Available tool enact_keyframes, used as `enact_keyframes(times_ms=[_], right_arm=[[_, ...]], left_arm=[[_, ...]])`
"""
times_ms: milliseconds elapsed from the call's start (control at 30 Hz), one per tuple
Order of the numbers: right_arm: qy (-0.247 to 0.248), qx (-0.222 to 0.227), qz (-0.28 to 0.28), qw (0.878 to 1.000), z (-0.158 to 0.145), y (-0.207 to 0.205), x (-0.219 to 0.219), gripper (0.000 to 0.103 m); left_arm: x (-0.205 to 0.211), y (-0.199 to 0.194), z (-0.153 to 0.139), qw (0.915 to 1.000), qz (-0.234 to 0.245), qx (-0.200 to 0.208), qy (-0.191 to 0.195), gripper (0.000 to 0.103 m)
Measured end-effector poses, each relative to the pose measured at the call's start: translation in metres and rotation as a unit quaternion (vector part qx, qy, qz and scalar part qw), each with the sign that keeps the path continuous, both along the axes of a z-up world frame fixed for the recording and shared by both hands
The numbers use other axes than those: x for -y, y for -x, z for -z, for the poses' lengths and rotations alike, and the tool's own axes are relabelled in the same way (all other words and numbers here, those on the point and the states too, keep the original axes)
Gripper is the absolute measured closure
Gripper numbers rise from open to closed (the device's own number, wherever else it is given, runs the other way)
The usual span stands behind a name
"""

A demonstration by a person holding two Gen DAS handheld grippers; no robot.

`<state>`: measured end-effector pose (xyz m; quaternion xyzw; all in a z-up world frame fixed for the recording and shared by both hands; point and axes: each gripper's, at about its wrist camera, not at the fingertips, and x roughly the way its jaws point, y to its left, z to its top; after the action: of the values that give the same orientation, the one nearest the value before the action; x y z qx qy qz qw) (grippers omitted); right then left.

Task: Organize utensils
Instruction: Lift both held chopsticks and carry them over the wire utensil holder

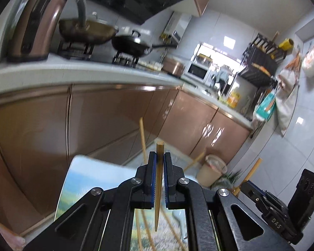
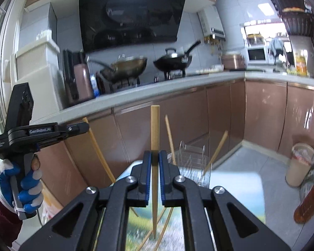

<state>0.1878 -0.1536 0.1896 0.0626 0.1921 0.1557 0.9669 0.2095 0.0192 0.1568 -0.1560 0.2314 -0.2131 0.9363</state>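
each gripper, left and right, is clenched on one chopstick. carrying step; next, likely aim both into the wire holder.

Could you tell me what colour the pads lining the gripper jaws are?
Blue pads, clearest in the right wrist view.

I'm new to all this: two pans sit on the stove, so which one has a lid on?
The black pan, the right-hand one in the right wrist view, has a lid with a knob. The brass-coloured wok beside it is open, with no lid.
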Motion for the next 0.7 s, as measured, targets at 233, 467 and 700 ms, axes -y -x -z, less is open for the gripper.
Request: enact_keyframes(times_ms=[233,467,700], right_arm=[[0.013,0.049,0.016,0.999,-0.03,-0.056,0.003,0.097],[0.034,0.052,0.049,0.997,-0.007,-0.116,0.012,0.097],[0.031,0.035,0.056,0.997,0.035,-0.153,0.023,0.096]], left_arm=[[0.017,-0.04,-0.04,0.9985,-0.011,0.054,0.008,0.097],[0.053,-0.093,-0.022,0.9979,-0.017,0.062,-0.002,0.097],[0.08,-0.131,0.022,0.9977,-0.03,0.055,-0.024,0.097]])
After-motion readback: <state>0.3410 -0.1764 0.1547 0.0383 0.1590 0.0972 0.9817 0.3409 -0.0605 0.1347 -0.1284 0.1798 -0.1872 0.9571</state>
